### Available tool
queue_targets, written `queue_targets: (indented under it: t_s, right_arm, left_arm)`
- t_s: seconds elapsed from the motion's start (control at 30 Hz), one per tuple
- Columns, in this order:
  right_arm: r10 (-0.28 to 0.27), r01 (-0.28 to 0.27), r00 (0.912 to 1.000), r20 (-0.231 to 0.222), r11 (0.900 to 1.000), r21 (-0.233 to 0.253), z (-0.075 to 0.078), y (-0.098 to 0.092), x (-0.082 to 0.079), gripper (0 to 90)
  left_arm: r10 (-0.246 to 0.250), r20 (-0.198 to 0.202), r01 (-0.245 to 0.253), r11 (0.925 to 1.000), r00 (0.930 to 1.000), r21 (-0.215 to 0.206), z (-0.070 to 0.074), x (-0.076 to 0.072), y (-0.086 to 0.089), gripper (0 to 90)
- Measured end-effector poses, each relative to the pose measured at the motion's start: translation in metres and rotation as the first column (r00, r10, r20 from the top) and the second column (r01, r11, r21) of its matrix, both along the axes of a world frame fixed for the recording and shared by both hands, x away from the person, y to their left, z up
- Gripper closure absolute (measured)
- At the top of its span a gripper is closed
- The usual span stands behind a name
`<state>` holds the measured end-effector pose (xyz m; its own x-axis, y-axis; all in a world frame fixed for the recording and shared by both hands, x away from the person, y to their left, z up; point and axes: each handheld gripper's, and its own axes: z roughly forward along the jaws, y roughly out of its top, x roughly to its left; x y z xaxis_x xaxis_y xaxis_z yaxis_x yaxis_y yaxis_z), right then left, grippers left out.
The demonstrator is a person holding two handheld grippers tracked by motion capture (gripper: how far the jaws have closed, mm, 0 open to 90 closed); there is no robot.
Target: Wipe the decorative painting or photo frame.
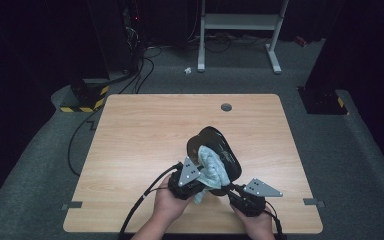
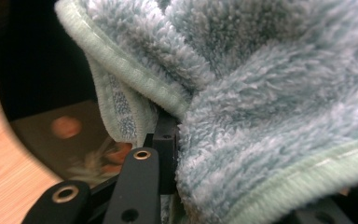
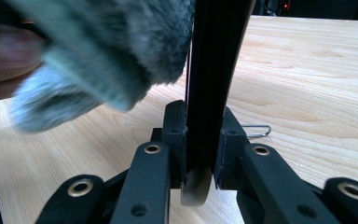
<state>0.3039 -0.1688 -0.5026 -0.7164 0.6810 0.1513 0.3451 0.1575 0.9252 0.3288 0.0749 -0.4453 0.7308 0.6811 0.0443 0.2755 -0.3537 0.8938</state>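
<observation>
High view. Black glossy plate (image 1: 220, 145), held up off the wooden table (image 1: 145, 130) over its near-centre, tilted on edge, long axis running from near right to far left. Right gripper (image 1: 231, 190) grips its lower, near rim from below. Pale blue-green terry cloth (image 1: 212, 167) lies bunched against the plate's left-facing surface, with the left gripper (image 1: 200, 186) bearing it from the near left. Both grippers sit close together; the left one is the nearer to the cloth, the right the nearer to the rim. Open table lies all round, widest to the far side and the left; the near edge is close under the hands.

Left gripper view. Cloth (image 2: 270, 107) crowds over the jaws, which stand closed on a fold of it beside the hem. Plate face (image 2: 65, 135) lies beyond at left, dark and reflective, just behind the cloth. Table (image 2: 0, 177) shows at lower left.

Right gripper view. Plate rim (image 3: 214, 70) stands upright, edge-on, clamped between nearly closed jaws. Cloth (image 3: 102, 51) hangs to the rim's left, touching it. Bare table (image 3: 307, 79) extends right and far; a small wire loop (image 3: 257, 131) lies just right of the jaws.
</observation>
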Motion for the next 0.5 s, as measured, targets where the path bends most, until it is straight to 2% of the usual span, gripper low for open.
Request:
queue_targets:
  t_s: [0.1, 0.13, 0.33, 0.5]
  right_arm:
    - [-0.001, 0.001, 1.0, 0.0, 1.0, -0.001, 0.0, 0.0, 0.0, 77.3]
    - [-0.001, 0.001, 1.0, 0.0, 1.0, -0.001, 0.0, 0.0, 0.0, 77.4]
    - [0.001, -0.001, 1.0, -0.001, 1.0, -0.001, 0.0, 0.0, 0.0, 77.4]
    - [0.001, -0.001, 1.0, -0.002, 1.0, 0.001, 0.0, 0.0, 0.0, 77.4]
  left_arm:
    - [0.044, -0.044, -0.047, 0.9974, 0.998, -0.056, -0.004, 0.015, 0.016, 69.2]
    - [0.066, -0.047, -0.068, 0.9959, 0.9967, -0.059, -0.005, 0.02, 0.021, 69.2]
    - [0.157, -0.058, -0.16, 0.9861, 0.9859, -0.046, -0.006, 0.039, 0.045, 69.3]
    - [0.19, -0.057, -0.191, 0.9813, 0.9802, -0.022, -0.007, 0.048, 0.052, 69.3]
